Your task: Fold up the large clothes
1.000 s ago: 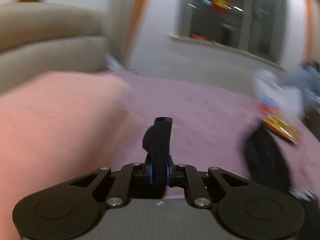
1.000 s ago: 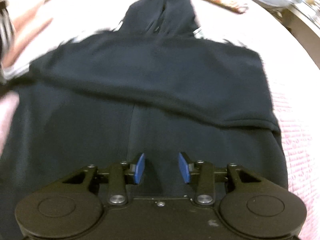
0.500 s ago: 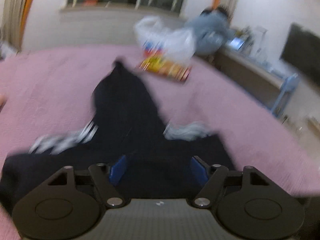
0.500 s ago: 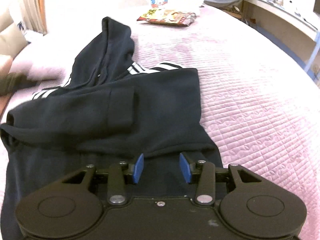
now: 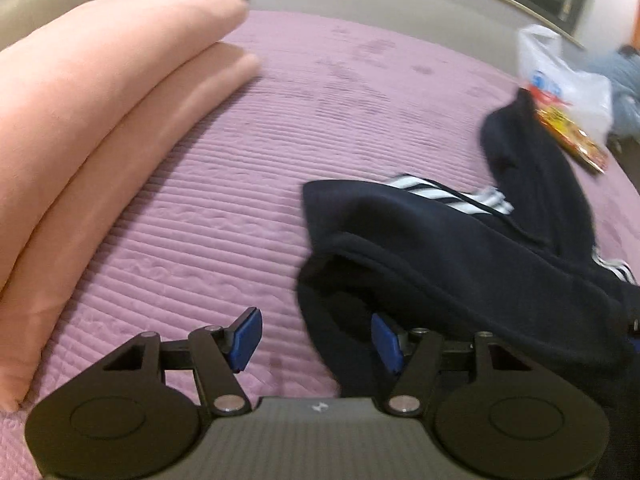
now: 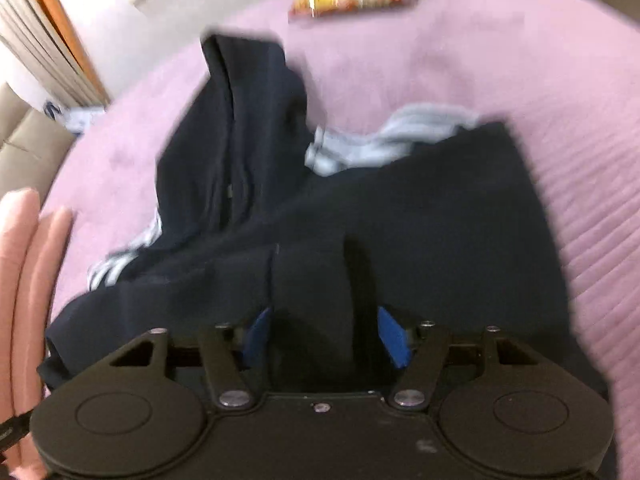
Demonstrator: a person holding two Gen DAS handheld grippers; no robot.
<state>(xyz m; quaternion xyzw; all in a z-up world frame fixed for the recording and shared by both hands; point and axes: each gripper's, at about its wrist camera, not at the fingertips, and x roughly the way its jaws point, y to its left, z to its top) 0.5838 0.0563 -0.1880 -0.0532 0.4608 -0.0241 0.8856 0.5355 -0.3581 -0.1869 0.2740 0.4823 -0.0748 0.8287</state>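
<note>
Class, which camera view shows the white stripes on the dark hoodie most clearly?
The left wrist view: the stripes are sharp there, lying on the hoodie. In the right wrist view, motion blur smears the stripes into grey bands.

Both wrist views look steeply down, close, sharing the dark hoodie [image 5: 460, 264].

Left gripper [image 5: 316, 340]: black body, two round discs at the rear corners, black linkage arms with silver pivot screws, blue pads [image 5: 244, 338] on the fingertips, a small white mark on the grey textured plate behind the jaws.

Right gripper [image 6: 326, 338]: same black build, silver screws, blue pads [image 6: 394, 336], light scuffs on the rear housing.
</note>
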